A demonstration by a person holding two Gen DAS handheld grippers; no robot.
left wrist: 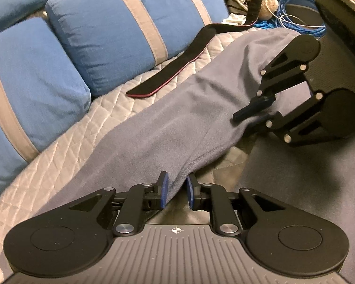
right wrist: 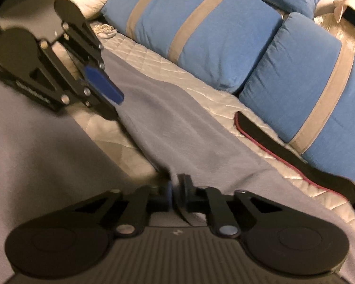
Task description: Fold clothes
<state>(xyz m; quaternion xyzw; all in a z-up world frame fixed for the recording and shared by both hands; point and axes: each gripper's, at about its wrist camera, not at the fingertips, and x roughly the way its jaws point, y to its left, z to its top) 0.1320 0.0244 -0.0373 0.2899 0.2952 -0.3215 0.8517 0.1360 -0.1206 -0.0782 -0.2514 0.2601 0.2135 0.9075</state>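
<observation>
- A grey-blue fleece garment lies in a long band on the quilted bed cover, its long axis running along the bed's near edge, with the near side spilling off that edge.
- The left claw sits at one end of the band, the right claw at the other, so the garment stretches between them; each hand is nearest its own end.
- The left claw is nearly closed and pinches the hemmed edge of the fleece between its blue pads.
- The right claw is closed on the fabric at its end; blur hides the exact contact.
- A black strap with red piping lies just beyond the garment, toward the blue striped pillows along the bed's far edge.
- Judgement: both ends look gripped and ready to lift.
</observation>
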